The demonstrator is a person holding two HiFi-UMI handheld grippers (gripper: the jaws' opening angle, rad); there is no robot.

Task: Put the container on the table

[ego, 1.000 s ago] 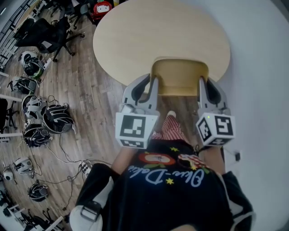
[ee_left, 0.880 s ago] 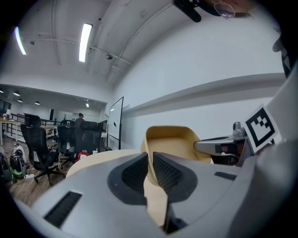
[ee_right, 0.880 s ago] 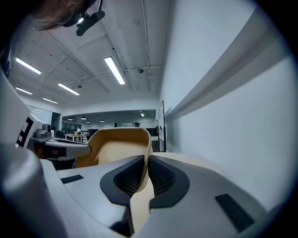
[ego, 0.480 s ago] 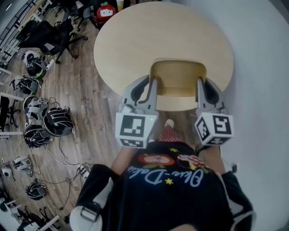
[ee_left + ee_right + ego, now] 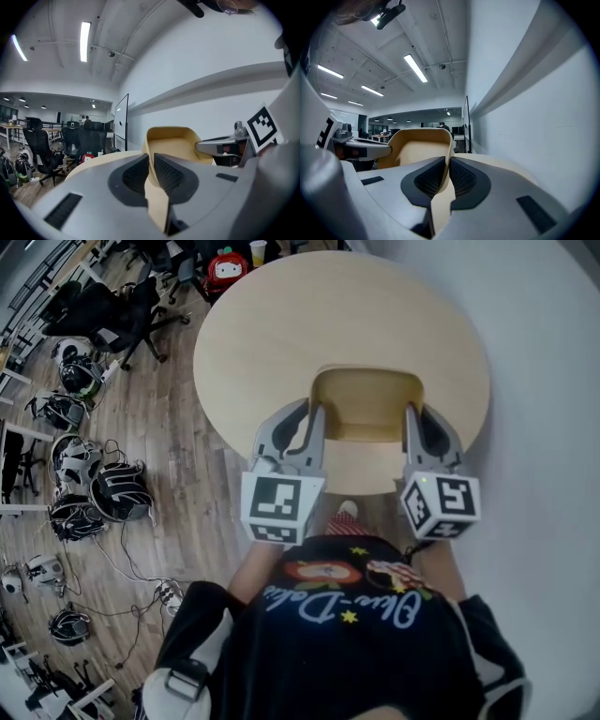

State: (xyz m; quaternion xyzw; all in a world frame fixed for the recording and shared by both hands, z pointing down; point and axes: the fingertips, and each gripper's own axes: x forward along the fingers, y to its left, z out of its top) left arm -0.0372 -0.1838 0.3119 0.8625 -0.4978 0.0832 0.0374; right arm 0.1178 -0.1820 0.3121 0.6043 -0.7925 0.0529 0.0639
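A tan open-topped container point(image 5: 366, 406) hangs over the near part of the round light-wood table point(image 5: 281, 315) in the head view. My left gripper point(image 5: 316, 418) is shut on its left wall, and my right gripper point(image 5: 410, 420) is shut on its right wall. In the left gripper view the container's thin wall point(image 5: 152, 187) runs between the black pads, with the hollow point(image 5: 171, 145) beyond. The right gripper view shows the other wall point(image 5: 446, 180) pinched the same way. Whether the container's bottom touches the tabletop is hidden.
A white wall point(image 5: 553, 381) stands close on the right. Left of the table, black office chairs point(image 5: 103, 310) and several helmets and cables point(image 5: 94, 488) lie on the wooden floor. A red toy point(image 5: 227, 265) and a cup point(image 5: 259, 252) sit beyond the table's far edge.
Both grippers have carried the container forward, from the table's near edge to farther over the tabletop. The grips on its walls have not changed.
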